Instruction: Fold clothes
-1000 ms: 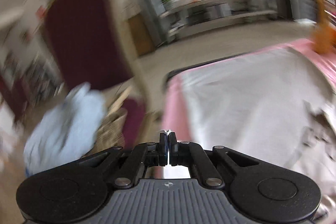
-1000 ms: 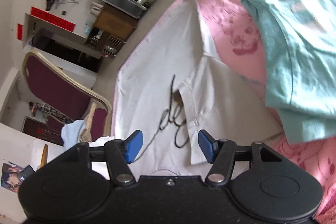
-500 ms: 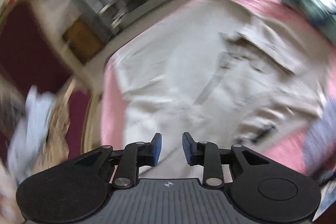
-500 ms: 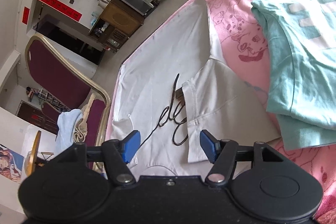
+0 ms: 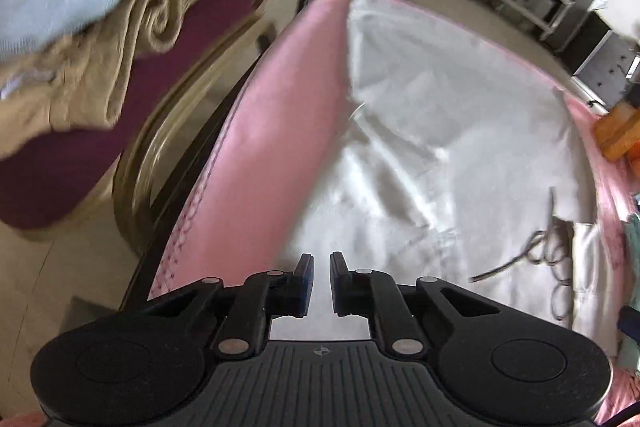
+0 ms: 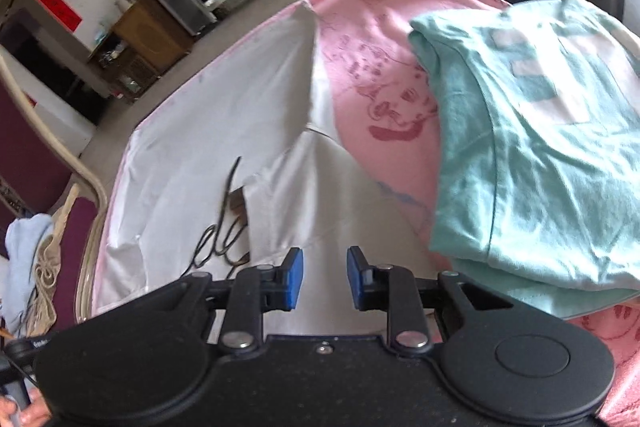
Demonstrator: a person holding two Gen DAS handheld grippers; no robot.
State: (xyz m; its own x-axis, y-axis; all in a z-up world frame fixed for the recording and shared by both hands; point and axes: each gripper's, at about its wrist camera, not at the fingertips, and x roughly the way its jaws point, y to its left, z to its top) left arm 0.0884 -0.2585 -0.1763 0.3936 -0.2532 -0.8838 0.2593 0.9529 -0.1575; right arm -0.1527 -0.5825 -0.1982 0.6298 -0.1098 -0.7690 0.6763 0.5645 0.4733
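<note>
White cotton t-shirt on pink tablecloth, thin, limp, light; pinch near hem corners; left gripper narrowly parted, right gripper moderately parted, both empty

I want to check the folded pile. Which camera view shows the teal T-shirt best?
The right wrist view: the teal T-shirt lies there folded and nearly whole, on the pink cloth beside the white shirt. The left wrist view shows only a thin teal sliver at its right edge, blurred.
</note>
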